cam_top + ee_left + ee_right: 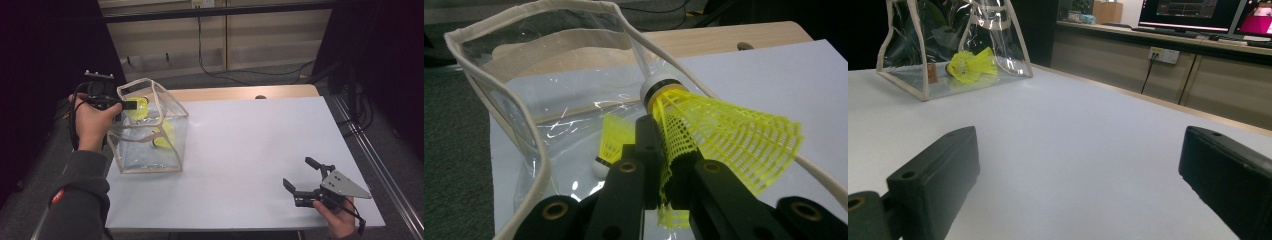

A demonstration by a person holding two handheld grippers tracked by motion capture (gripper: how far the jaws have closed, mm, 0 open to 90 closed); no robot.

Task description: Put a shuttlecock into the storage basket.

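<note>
Shuttlecock (136, 106) hung over the clear bag's (172, 142) open mouth in the high view, clamped by the left gripper (131, 105); the right gripper (298, 177) rested apart, jaws spread. Left gripper view: jaws pinched its yellow skirt (724, 135) above a second shuttlecock (611, 142) inside. Right gripper view: jaws stood wide over the white table (1073, 150).

Left gripper (131, 105) over open top of clear bag (170, 127), clamped on yellow shuttlecock (139, 106). Second yellow shuttlecock (164, 136) lies inside bag. Bag stands at left edge of white tabletop (250, 150). Right gripper (300, 175) near front right corner, spread wide, well apart from bag.
</note>
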